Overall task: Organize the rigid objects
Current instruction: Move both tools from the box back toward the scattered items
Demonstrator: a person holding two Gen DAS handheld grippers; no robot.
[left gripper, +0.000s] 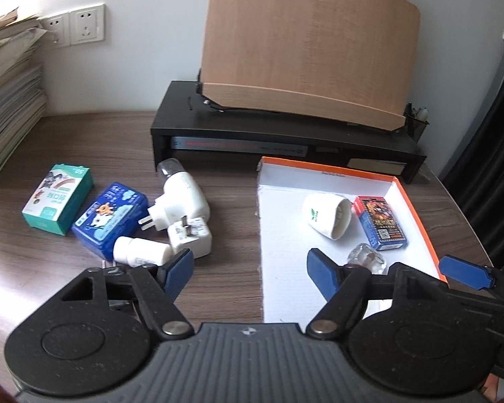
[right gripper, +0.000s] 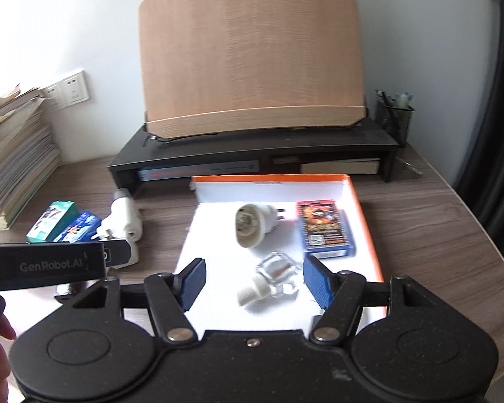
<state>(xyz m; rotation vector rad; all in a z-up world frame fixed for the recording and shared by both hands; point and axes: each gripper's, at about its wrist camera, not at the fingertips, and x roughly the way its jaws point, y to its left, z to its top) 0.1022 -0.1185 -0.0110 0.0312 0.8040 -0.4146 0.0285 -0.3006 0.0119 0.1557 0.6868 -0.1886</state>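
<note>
Both grippers, left [left gripper: 250, 270] and right [right gripper: 253, 283], hung with fingers wide apart and empty over the orange-rimmed box [right gripper: 364, 221]. Judging by this, a drop-off was complete; next came fetching the white plug [left gripper: 184, 198] from the surface [left gripper: 228, 245].

Soft daylight fills both pictures. The white wall [left gripper: 144, 67] at the far left glows very bright. The wooden desk [left gripper: 50, 268] shines pale at the near left. Shadows are soft. The edges bend and go dark. Everything looks a little blurry.
</note>
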